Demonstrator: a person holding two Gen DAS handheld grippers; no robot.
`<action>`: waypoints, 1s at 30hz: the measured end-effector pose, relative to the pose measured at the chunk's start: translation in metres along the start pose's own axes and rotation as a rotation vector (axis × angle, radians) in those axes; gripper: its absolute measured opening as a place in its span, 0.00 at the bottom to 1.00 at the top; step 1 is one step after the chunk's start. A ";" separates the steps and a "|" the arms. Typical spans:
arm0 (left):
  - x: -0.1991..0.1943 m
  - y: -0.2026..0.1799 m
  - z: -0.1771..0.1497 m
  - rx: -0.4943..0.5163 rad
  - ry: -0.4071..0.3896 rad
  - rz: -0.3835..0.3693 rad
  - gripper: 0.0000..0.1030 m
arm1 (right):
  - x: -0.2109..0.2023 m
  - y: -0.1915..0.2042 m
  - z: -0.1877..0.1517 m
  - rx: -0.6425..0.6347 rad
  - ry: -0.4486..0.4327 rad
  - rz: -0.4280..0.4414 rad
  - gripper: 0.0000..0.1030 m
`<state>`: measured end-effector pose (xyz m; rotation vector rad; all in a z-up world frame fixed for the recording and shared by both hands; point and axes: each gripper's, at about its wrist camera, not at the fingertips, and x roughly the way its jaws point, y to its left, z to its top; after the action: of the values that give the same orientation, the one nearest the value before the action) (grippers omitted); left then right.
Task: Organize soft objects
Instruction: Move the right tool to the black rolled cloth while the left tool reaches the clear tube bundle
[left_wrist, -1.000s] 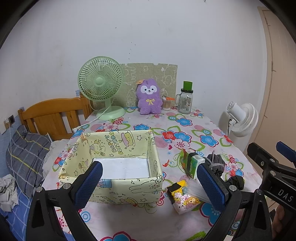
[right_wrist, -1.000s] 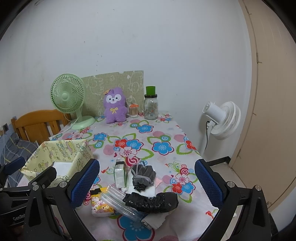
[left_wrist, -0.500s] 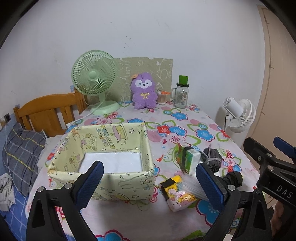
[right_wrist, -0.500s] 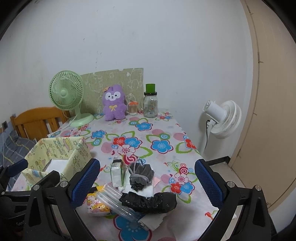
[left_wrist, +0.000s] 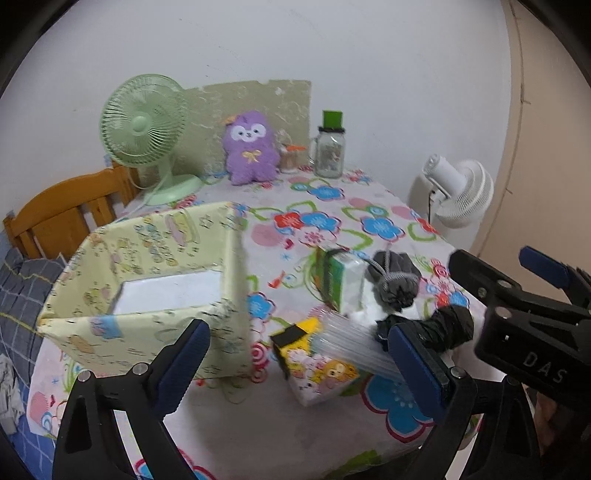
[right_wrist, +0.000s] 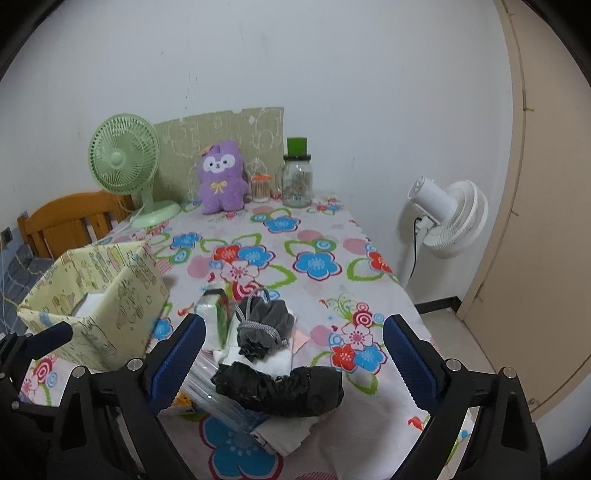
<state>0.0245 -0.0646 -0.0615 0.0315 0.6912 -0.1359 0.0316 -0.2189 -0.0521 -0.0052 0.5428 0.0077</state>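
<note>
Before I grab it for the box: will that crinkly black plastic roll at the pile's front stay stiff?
Probably not. The crinkly black plastic roll looks thin and wrinkled, so likely light and squashy. It lies bent over the clear tube bundle, so it may sag or unroll.

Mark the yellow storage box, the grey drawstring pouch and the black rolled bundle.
yellow storage box (left_wrist: 155, 240), left wrist view, on its inner back wall.
grey drawstring pouch (right_wrist: 266, 325), right wrist view, on its gathered middle.
black rolled bundle (right_wrist: 284, 387), right wrist view, on the middle of the roll.
</note>
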 end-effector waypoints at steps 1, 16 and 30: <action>0.003 -0.003 -0.001 0.006 0.009 -0.005 0.95 | 0.003 -0.001 -0.001 -0.003 0.007 0.002 0.95; 0.041 -0.032 -0.010 0.055 0.109 -0.061 0.94 | 0.043 -0.012 -0.022 -0.004 0.133 0.014 0.93; 0.070 -0.041 -0.017 0.072 0.180 -0.086 0.92 | 0.074 -0.012 -0.035 0.028 0.263 0.086 0.90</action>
<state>0.0611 -0.1121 -0.1184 0.0834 0.8678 -0.2429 0.0764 -0.2304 -0.1205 0.0451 0.8058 0.0843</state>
